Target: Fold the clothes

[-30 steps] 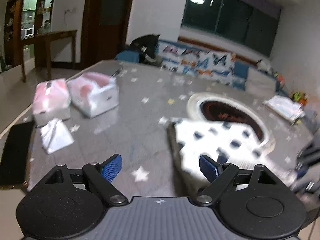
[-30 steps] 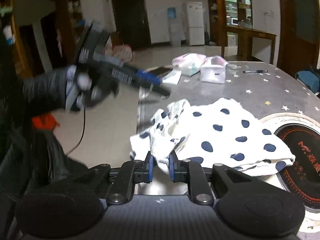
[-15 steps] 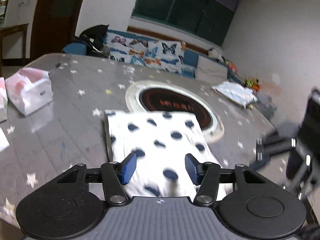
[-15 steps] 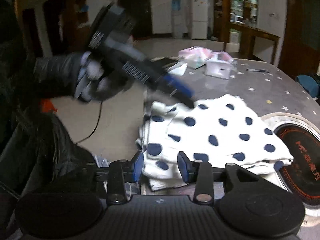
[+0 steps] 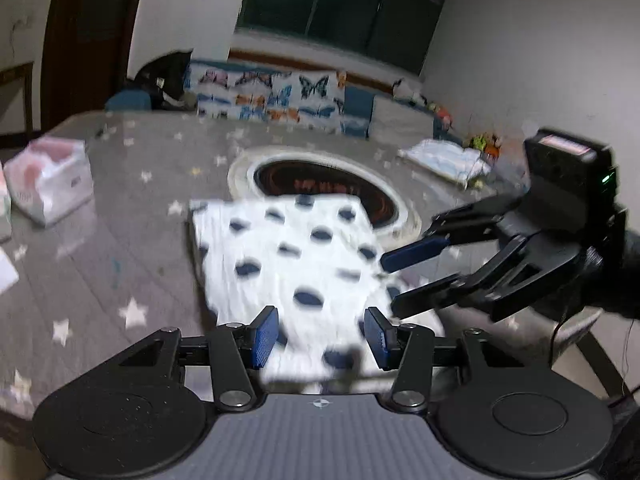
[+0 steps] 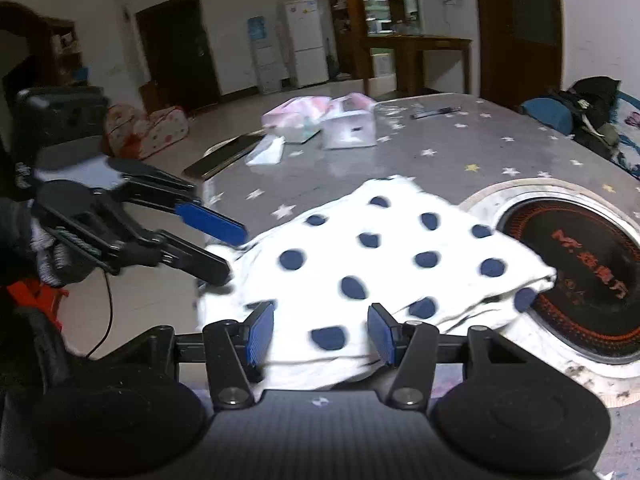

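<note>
Both grippers are parked over the near edge of the polka-dot garment point(image 5: 304, 264) right now. It's lying folded flat on the grey starry tabletop point(image 5: 132, 216), far corner draped over the rim of the round cooktop point(image 6: 576, 272) set into it.

My left hand-held gripper point(image 5: 322, 336) is about half open; its jaws had been closing, but the blue pads aren't pressing on anything, the cloth just sits below the gap. My right hand-held gripper point(image 6: 320, 334) is also roughly half open, its jaws just opened and the fabric is loose between them, not pinched.

Tissue packs point(image 6: 320, 120) sit well apart at the far-left end.
</note>
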### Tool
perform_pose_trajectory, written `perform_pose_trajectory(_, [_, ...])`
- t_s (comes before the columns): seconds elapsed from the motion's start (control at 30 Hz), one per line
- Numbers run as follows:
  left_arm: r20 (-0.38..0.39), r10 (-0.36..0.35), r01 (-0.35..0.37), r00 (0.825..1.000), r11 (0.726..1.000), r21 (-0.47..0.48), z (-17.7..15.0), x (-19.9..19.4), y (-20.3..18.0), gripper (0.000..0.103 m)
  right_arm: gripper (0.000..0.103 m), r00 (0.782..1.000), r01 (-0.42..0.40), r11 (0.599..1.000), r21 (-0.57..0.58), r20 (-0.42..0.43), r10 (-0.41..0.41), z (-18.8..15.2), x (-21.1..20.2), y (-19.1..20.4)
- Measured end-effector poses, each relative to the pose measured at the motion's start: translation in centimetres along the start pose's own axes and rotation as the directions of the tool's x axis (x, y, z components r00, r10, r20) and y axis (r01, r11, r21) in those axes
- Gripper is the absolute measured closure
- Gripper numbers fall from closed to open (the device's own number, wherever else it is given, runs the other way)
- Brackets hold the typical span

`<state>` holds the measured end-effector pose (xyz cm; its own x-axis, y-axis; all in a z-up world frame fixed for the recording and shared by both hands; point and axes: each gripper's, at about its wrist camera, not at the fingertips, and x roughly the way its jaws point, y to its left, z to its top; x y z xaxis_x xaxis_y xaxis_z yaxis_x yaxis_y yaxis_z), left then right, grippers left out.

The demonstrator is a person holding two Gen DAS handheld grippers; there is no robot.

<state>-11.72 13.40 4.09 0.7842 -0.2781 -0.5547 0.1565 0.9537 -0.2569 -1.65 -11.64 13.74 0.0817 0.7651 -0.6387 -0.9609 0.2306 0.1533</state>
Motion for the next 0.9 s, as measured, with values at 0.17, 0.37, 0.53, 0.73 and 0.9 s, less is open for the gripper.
perform_pose_trajectory(0.17, [-0.002,-0.05,0.05,0.999,0.999,-0.006,0.6,2.4,-0.9,0.053,0.04,0.997,0.06,0.996,0.062,0.055,-0.063,1.1,0.9,-2.2])
perform_pose_trajectory(0.37, [-0.058,-0.092,0.092,0.994,0.996,-0.004,-0.1,4.3,-1.5,0.051,0.036,0.988,0.138,0.985,0.1,0.051,-0.144,1.3,3.7,-4.5])
perform_pose_trajectory(0.53, [-0.09,-0.097,0.095,0.991,0.995,-0.029,-0.9,4.9,-1.0,0.05,0.036,0.975,0.21,0.964,0.163,0.034,-0.218,0.9,5.1,-7.0])
perform_pose_trajectory(0.73, [-0.094,-0.105,0.103,0.99,0.994,-0.034,-0.9,5.0,-1.0,0.046,0.036,0.963,0.257,0.949,0.185,0.028,-0.267,0.9,5.6,-8.9])
perform_pose_trajectory(0.9, [-0.092,-0.106,0.104,0.99,0.994,-0.032,-0.9,5.0,-1.1,0.043,0.026,0.96,0.262,0.955,0.138,0.064,-0.273,2.2,5.3,-8.5])
